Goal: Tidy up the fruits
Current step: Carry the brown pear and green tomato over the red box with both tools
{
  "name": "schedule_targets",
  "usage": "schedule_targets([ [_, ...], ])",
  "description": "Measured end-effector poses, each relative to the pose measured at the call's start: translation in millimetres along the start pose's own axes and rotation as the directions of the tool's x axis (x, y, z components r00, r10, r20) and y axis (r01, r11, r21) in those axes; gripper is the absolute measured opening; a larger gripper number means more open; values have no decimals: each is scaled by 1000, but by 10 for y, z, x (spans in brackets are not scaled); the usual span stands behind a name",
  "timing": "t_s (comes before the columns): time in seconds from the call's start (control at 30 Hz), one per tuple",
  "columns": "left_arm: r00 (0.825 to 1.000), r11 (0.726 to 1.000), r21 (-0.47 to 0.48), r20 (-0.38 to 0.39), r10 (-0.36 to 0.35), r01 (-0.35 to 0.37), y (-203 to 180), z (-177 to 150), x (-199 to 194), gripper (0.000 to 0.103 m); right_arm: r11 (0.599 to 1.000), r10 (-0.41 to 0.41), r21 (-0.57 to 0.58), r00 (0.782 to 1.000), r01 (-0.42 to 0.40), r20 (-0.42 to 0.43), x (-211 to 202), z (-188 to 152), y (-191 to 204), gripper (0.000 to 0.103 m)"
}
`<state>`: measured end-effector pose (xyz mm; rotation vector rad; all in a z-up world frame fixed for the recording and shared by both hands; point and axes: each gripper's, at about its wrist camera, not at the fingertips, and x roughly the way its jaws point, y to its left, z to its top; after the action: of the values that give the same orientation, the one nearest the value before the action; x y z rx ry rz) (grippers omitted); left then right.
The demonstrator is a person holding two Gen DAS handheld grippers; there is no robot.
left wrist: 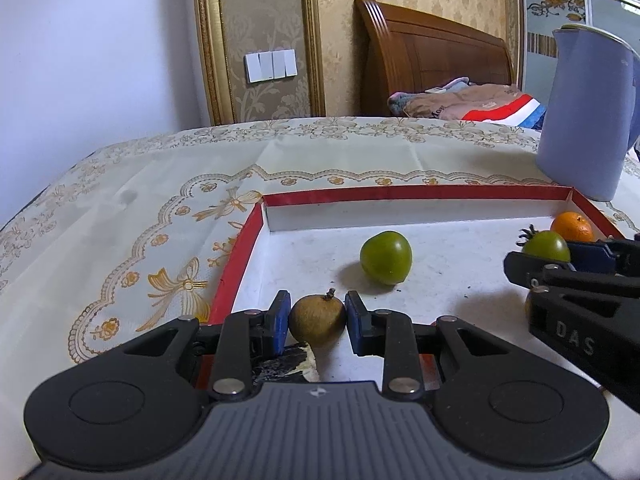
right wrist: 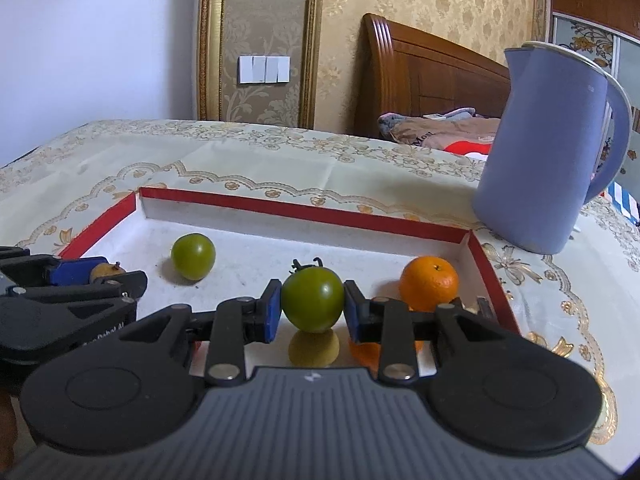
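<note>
A shallow white box with a red rim (left wrist: 416,193) (right wrist: 304,210) lies on the tablecloth. My left gripper (left wrist: 317,318) is shut on a small brown longan (left wrist: 317,320) with a stub of stem, over the box's near left part. My right gripper (right wrist: 312,306) is shut on a green tomato (right wrist: 312,300) (left wrist: 547,245) with a dark calyx. A loose green plum (left wrist: 385,257) (right wrist: 193,256) rests on the box floor. An orange mandarin (right wrist: 429,283) (left wrist: 573,226) sits by the right wall. Under the right gripper a yellowish fruit (right wrist: 314,348) and another orange one (right wrist: 365,353) show partly.
A tall lavender jug (left wrist: 584,116) (right wrist: 548,148) stands on the tablecloth (left wrist: 132,216) just beyond the box's far right corner. Behind the table are a wooden headboard (left wrist: 432,48) with folded bedding and a wall with light switches. The cloth left of the box is bare.
</note>
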<state>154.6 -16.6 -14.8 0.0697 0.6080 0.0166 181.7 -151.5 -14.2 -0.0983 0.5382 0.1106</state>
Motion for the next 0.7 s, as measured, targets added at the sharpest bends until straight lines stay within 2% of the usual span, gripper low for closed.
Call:
schedule_targets([
  [0.1, 1000, 1000, -13, 3, -3, 3, 22, -8, -4, 29, 999, 19, -28, 1000, -19, 1, 17, -2, 38, 31],
  [0.27, 1000, 999, -32, 2, 1, -1, 54, 2, 12, 29, 1000, -9, 7, 999, 9, -46, 131, -12, -22, 30],
  [0.4, 1000, 1000, -30, 7, 10, -10, 34, -9, 17, 29, 999, -1, 35, 999, 3, -50, 147, -8, -63, 30],
  [0.57, 1000, 999, -26, 18, -23, 24, 23, -11, 20, 29, 999, -36, 27, 998, 37, -60, 236, 28, -45, 30],
  [0.7, 1000, 1000, -14, 22, -14, 14, 13, -13, 40, 29, 999, -45, 13, 997, 46, -69, 319, 71, -41, 28],
])
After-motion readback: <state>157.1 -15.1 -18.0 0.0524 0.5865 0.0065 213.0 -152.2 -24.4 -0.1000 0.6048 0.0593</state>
